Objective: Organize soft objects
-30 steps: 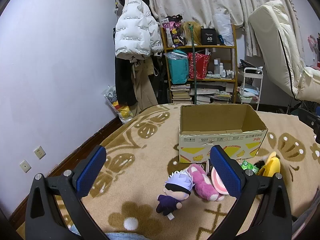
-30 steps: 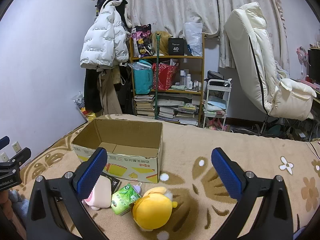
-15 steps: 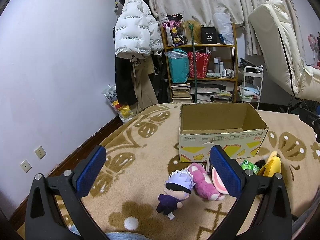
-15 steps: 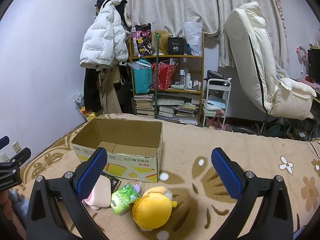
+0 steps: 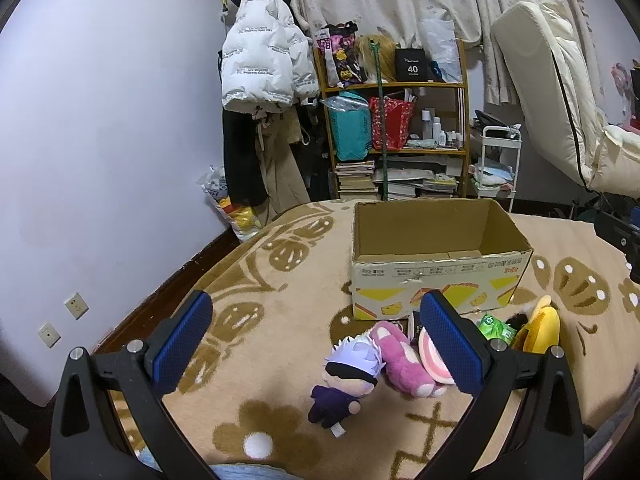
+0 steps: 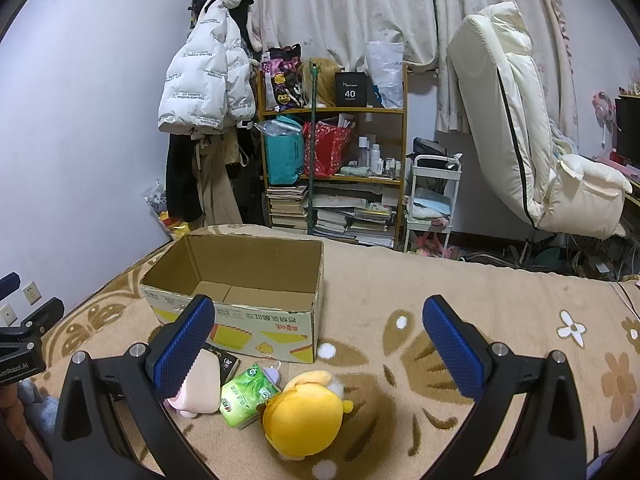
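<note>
Plainly, nothing is packed yet: the box (image 5: 436, 264) stands open and empty on the blanket (image 5: 280, 280), toward its far edge, and the toys lie in a row just in front of it. Both tools are spread wide and hold nothing. The left gripper (image 5: 316, 340) hangs above the doll (image 5: 348, 380), which lies between its fingers with the pink plush (image 5: 400, 364) touching it. The right gripper (image 6: 320, 344) hovers over the yellow plush (image 6: 304, 416), beside the tissue pack (image 6: 246, 398). These should be light and squashy (the stuffing gives), so a pinch across the body or head ought to hold better than one on a thin limb.
</note>
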Tool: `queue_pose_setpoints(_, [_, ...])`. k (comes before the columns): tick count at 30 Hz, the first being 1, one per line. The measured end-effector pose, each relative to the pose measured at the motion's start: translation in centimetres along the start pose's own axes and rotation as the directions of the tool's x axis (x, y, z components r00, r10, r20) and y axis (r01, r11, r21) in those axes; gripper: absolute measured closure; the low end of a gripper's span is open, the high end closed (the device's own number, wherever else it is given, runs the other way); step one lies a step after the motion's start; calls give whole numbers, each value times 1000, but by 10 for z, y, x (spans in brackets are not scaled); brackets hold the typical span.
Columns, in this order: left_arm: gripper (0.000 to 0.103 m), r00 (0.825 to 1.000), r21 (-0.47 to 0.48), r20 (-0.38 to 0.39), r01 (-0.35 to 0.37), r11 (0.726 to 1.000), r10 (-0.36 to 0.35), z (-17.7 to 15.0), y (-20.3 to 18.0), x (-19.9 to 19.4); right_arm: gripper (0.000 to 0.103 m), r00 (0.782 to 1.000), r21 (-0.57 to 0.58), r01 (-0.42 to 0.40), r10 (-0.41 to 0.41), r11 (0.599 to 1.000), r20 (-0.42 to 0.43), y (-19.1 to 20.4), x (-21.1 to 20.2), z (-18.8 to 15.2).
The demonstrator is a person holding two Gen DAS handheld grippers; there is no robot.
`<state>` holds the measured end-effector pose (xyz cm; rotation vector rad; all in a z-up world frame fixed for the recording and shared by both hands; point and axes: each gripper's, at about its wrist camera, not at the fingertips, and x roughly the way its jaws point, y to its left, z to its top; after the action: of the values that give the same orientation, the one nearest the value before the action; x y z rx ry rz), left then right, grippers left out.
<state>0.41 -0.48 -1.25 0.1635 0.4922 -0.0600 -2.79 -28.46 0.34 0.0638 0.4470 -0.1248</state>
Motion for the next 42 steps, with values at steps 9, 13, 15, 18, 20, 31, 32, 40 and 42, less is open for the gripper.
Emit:
queue_pose_setpoints(9, [1, 999, 13, -33, 23, 1000, -22, 3, -2, 5, 0, 1000, -1, 2, -2, 1000, -12, -4, 1, -3])
queue_pose_setpoints(13, [1, 999, 20, -41, 29, 999, -29, 6, -3, 8, 0, 1000, 0, 1, -1, 1000, -13, -4, 1, -3])
queue_pose_setpoints(15, [1, 998, 21, -47, 29, 999, -28, 6, -4, 10, 0, 1000, 0, 3, -3, 1000, -14, -4, 1, -4])
queue_pose_setpoints(18, [1, 998, 20, -56, 30, 999, -29, 7, -5, 13, 0, 1000, -1, 2, -2, 1000, -14, -4, 1, -3])
queue_pose_setpoints(20, [1, 997, 17, -63, 34, 999, -33, 8, -4, 15, 0, 1000, -3, 0, 0, 1000, -17, -5, 1, -3])
queue_pose_setpoints(31, [1, 993, 25, -105, 56, 998, -53, 8, -8, 28, 0, 998, -5, -9, 9, 1000, -63, 4, 9, -18])
queue_pose_setpoints(32, [1, 992, 22, -114, 59, 998, -56, 9, -9, 31, 0, 997, -6, -10, 9, 1000, -73, 5, 11, -16])
queue_pose_setpoints(40, [1, 974, -21, -209, 83, 996, -86, 4, -9, 61, 0, 974, 17, -33, 36, 999, -225, 4, 35, -21])
queue_pose_setpoints(42, [1, 969, -28, -229, 93, 995, -97, 2, -12, 69, 0, 963, 30, -36, 42, 999, -266, 3, 42, -25])
